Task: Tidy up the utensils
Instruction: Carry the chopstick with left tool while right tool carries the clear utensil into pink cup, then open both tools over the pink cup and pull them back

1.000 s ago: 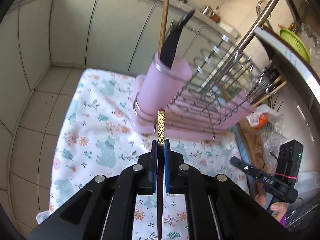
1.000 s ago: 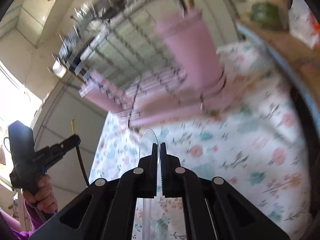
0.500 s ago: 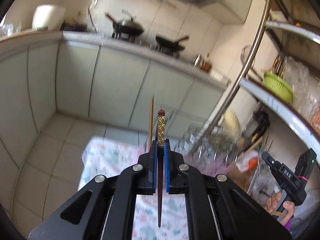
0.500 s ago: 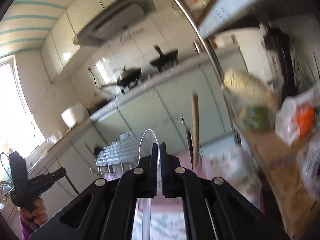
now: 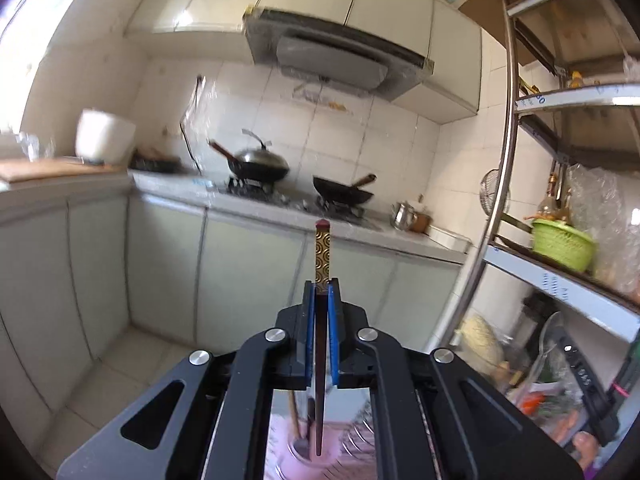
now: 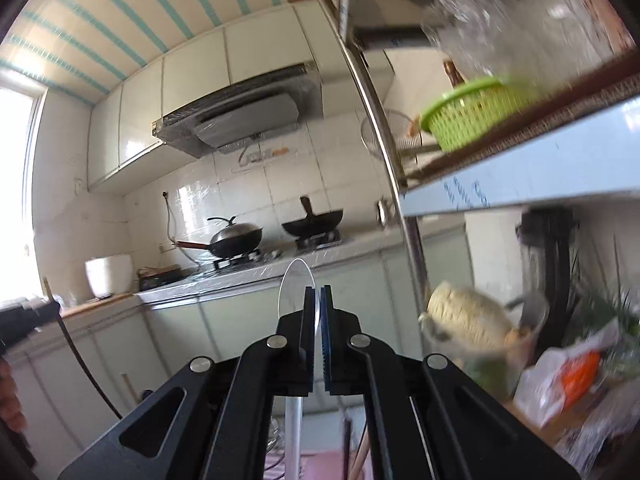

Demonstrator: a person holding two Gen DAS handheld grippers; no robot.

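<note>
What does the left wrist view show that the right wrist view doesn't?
Only the left wrist view shows the left gripper shut on a dark chopstick with a gold patterned end, its tip over the pink holder. Only the right wrist view shows the right gripper shut on a clear plastic spoon and the striped ceiling. Both show the lidded wok, range hood and green basket.

Both wrist views look level along their jaws across the kitchen, well back from the far stove counter (image 5: 256,204). Both share its woks, the range hood (image 6: 244,116) and the green basket (image 5: 562,244).
</note>
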